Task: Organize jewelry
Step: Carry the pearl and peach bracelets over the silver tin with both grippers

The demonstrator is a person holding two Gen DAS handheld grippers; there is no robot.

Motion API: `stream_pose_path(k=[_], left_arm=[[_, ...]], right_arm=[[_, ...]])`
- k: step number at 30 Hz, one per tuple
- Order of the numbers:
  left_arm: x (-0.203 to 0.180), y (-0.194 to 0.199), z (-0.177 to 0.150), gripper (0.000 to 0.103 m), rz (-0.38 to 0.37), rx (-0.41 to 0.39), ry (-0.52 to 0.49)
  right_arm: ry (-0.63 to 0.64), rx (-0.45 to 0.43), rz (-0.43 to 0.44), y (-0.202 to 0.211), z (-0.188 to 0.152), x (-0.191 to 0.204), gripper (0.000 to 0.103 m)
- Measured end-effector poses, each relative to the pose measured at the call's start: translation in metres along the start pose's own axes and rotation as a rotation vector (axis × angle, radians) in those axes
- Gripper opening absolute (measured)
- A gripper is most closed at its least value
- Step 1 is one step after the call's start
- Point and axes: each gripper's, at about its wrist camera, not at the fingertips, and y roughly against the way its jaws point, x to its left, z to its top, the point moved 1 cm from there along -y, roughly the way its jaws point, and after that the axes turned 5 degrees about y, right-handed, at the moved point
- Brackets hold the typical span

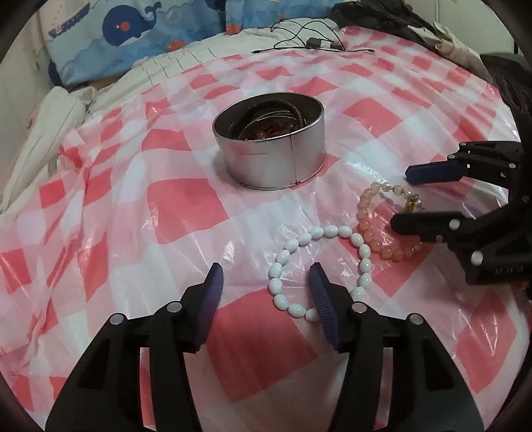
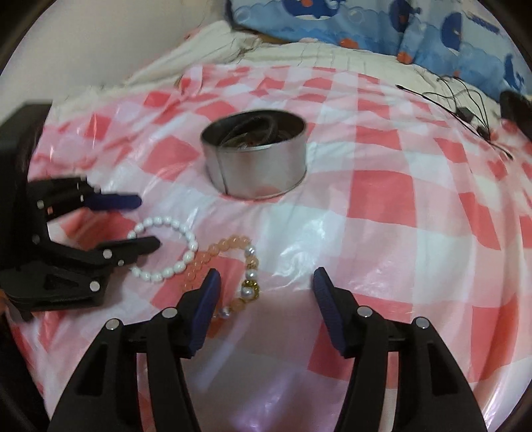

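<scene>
A white oval-bead bracelet (image 1: 332,232) lies on the checked cloth, touching a peach bead bracelet (image 1: 365,229) with a gold charm. My left gripper (image 1: 266,270) is open, its right finger inside the white loop. My right gripper (image 2: 266,275) is open, its left finger over the peach bracelet (image 2: 216,249); the white bracelet (image 2: 166,226) lies to its left. A round metal tin (image 1: 276,156) holding bangles and dark beads stands behind them, also in the right wrist view (image 2: 259,166). Each gripper shows in the other's view: the right (image 1: 402,196), the left (image 2: 149,222).
A pink and white checked plastic sheet (image 1: 166,206) covers the bed. Black cables and a small adapter (image 1: 312,43) lie at the far edge. Blue whale-print pillows (image 1: 139,30) and a white folded quilt (image 1: 43,133) border the sheet.
</scene>
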Motion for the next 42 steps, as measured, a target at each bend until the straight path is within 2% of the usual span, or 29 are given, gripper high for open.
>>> stream_pose_path(k=[1,2,3,4,5,6,7,11,14,18,25,42], left_arm=[[-0.001,0.0,0.0,0.046,-0.002,-0.001,-0.009],[-0.002,0.001,0.0,0.03,-0.027,0.0,-0.014],[-0.004,0.002,0.001,0.021,-0.034,0.001,-0.014],[-0.006,0.003,0.001,0.008,-0.037,0.0,-0.019],[-0.007,0.004,0.001,0.007,-0.062,0.001,-0.011],[-0.004,0.007,0.002,0.007,-0.138,-0.004,0.035],[-0.002,0.01,0.004,0.007,-0.183,-0.013,0.065],[0.005,0.021,0.007,0.007,-0.296,-0.061,0.15],[0.011,0.033,0.009,0.007,-0.356,-0.114,0.198],[0.013,0.047,0.017,0.007,-0.381,-0.166,0.212],[0.016,0.06,0.031,0.007,-0.369,-0.207,0.216],[0.032,0.063,0.087,0.007,-0.365,-0.274,0.237]], right_arm=[[0.002,0.003,0.027,0.0,-0.001,0.001,0.042],[-0.027,0.002,0.079,0.0,-0.001,-0.001,0.024],[-0.078,-0.002,0.148,0.0,-0.002,-0.008,0.008],[-0.125,-0.011,0.206,0.001,-0.002,-0.013,0.008],[-0.197,-0.034,0.294,0.004,-0.004,-0.022,0.008],[-0.257,-0.06,0.365,0.007,-0.005,-0.029,0.008],[-0.303,-0.085,0.419,0.01,-0.005,-0.036,0.008],[-0.399,-0.183,0.552,0.023,-0.006,-0.05,0.008],[-0.388,-0.228,0.525,0.034,-0.003,-0.05,0.008],[-0.408,-0.267,0.531,0.041,-0.002,-0.053,0.008],[-0.378,-0.345,0.529,0.055,0.01,-0.053,0.008],[-0.337,-0.404,0.534,0.055,0.064,-0.068,0.008]])
